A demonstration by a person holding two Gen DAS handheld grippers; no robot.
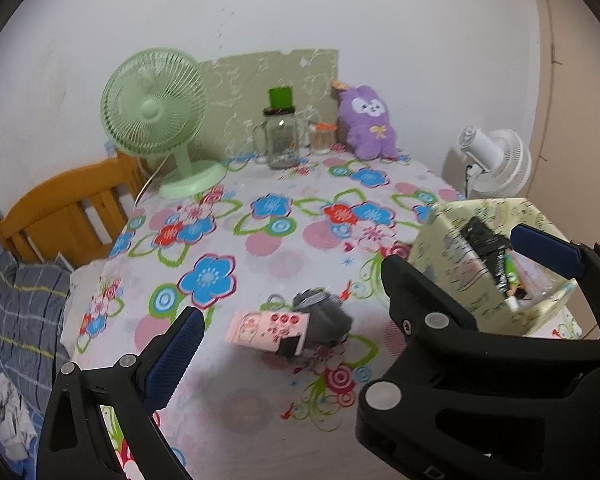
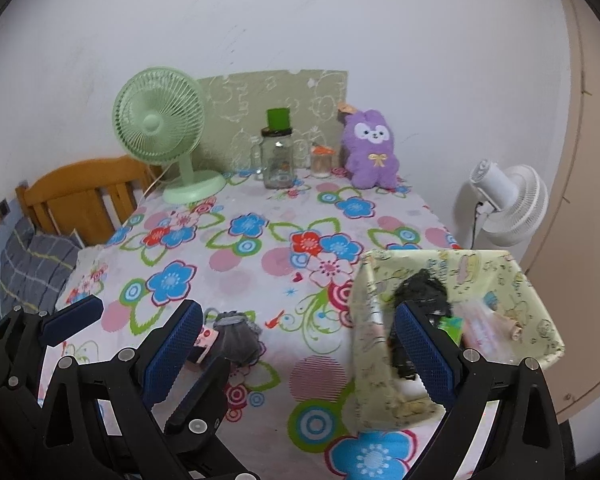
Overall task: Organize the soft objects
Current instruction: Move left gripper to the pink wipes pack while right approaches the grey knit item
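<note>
— Where to look for the soft things?

— On the floral tablecloth (image 1: 228, 240), near the front edge. A pink sock roll (image 1: 260, 330), touching a grey sock ball (image 1: 324, 312) on its right. Both just ahead of the left gripper (image 1: 296, 316).

— Holding anything there?

— No. Spread wide, gripping nothing. Visible also at the lower left of the right wrist view, with blue pad and black finger well apart.

— And the right gripper (image 2: 298, 312)?

— Also opened wide and empty. Left finger partly in front of the pink sock roll, right finger in front of the patterned box (image 2: 370, 332).

— Inside the box?

— A black crumpled soft piece (image 2: 420, 292), something green (image 2: 452, 326), a pale pink packet (image 2: 484, 332). Too blurred to tell more.

— Any writing to read?

— Only pictures. Small cartoon figures and red dots on the pink sock roll. Pale cartoon drawings on the box walls and on the olive panel (image 1: 268, 76) against the wall. Too blurred to read any letters.

— At the back of the table?

— From left to right: a green desk fan (image 1: 156, 116), a glass jar (image 1: 282, 144) with something green on top, a small jar (image 1: 323, 140) with an orange lid, a purple plush rabbit (image 1: 370, 128) sitting upright. Beyond the right corner, a white fan (image 1: 496, 164). On the left, a wooden headboard (image 1: 68, 208) and grey checked bedding (image 1: 24, 304).
</note>
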